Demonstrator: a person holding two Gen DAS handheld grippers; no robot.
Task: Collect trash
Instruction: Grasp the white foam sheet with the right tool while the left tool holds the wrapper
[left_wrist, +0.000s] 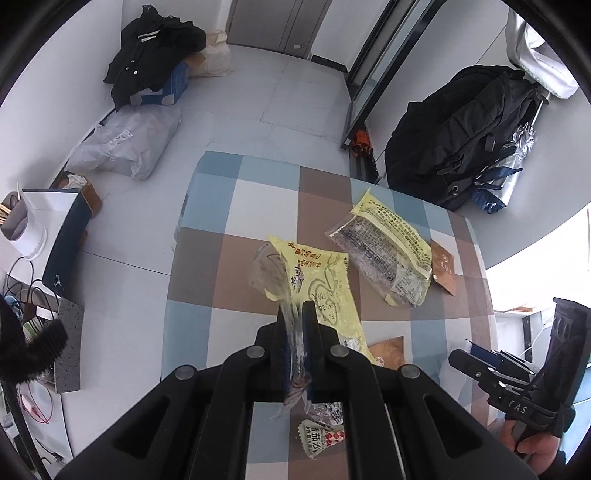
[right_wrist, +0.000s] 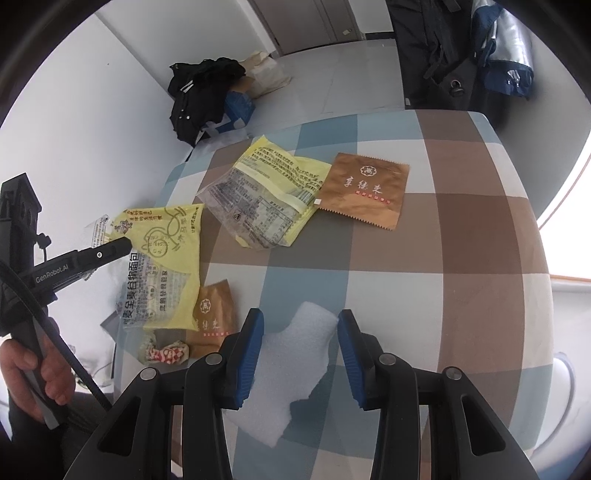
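My left gripper (left_wrist: 297, 314) is shut on the clear edge of a yellow bread wrapper (left_wrist: 325, 280) and holds it above the checked table (left_wrist: 207, 236); it also shows in the right wrist view (right_wrist: 162, 236). A second yellow and clear wrapper (left_wrist: 388, 243) lies farther back, also in the right wrist view (right_wrist: 266, 192). A brown foil packet (right_wrist: 364, 190) lies beside it. A smaller brown packet (right_wrist: 214, 314) and a red-and-white crumpled wrapper (right_wrist: 166, 352) lie near the front. My right gripper (right_wrist: 301, 321) is open, with a white foam piece (right_wrist: 288, 358) between its fingers.
The table's left and far edges drop to a grey floor (left_wrist: 258, 92). On the floor are a black jacket on a blue box (left_wrist: 155, 51), a clear plastic bag (left_wrist: 125, 144) and a black backpack (left_wrist: 461, 133). A white cup (left_wrist: 22, 229) stands on a side shelf at left.
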